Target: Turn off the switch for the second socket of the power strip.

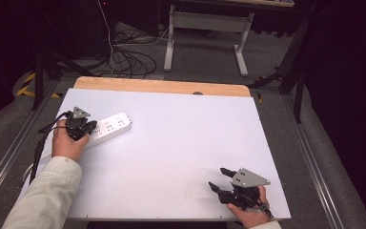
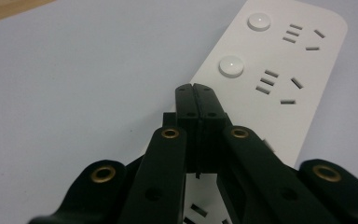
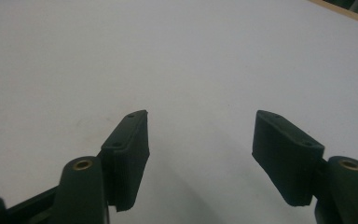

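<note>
Power strip [image 1: 108,128], white, lies flat near the left edge of the pale table top [image 1: 181,143], its long axis angled toward the far right. In the left gripper view the strip [image 2: 279,79] shows two round buttons, each beside a set of socket slots, with further slots partly visible under the gripper body.

Left gripper [image 1: 86,130], held in the person's left hand [image 1: 68,143], sits over the near end of the strip. Its jaws are pressed together with nothing between them; in its own view the left gripper [image 2: 196,91] has its tips over the strip's near-left edge. Contact with the surface cannot be confirmed.

Centre of the table is bare white surface.

Right gripper [image 1: 221,177], held in the person's right hand [image 1: 250,212], is at the near right corner of the table, well apart from the strip. Its jaws stand wide apart and grip nothing; in its own view the right gripper [image 3: 200,135] faces plain table top.
</note>
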`<state>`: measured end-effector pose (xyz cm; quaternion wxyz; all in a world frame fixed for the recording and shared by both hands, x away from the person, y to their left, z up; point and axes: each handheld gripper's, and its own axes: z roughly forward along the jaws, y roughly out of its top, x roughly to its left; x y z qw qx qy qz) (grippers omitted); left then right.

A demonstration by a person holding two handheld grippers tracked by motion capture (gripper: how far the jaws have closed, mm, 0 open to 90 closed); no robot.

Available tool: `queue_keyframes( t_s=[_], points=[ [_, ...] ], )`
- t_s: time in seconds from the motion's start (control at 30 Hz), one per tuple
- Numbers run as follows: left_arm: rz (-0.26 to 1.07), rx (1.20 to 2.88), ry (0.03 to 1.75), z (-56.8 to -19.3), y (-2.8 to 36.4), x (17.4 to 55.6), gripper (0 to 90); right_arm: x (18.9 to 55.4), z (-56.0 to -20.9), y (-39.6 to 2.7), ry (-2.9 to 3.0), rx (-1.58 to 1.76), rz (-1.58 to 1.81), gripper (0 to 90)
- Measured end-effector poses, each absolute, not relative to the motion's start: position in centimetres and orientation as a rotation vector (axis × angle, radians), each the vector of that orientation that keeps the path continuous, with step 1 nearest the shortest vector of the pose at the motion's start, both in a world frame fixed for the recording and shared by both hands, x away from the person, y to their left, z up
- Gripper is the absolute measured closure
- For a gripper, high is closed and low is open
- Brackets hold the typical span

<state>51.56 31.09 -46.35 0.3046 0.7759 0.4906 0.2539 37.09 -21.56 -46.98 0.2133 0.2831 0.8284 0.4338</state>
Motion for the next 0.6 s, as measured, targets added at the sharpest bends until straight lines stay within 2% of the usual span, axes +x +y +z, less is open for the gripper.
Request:
queue_keyframes(
  t_s=[0.43,0.53,0.6],
  points=[
    [0.657,2.045,1.304,-46.39,31.23,51.61,89.9,37.07,-46.99,-21.55,2.3,0.786,1.202,36.7],
    [0.73,2.06,1.274,-46.26,31.06,51.51,89.8,37.11,-46.98,-21.61,2.3,0.79,1.204,36.7],
    [0.714,2.034,1.279,-46.35,31.41,51.53,89.7,37.17,-47.02,-21.6,2.298,0.786,1.2,36.7]
  ],
)
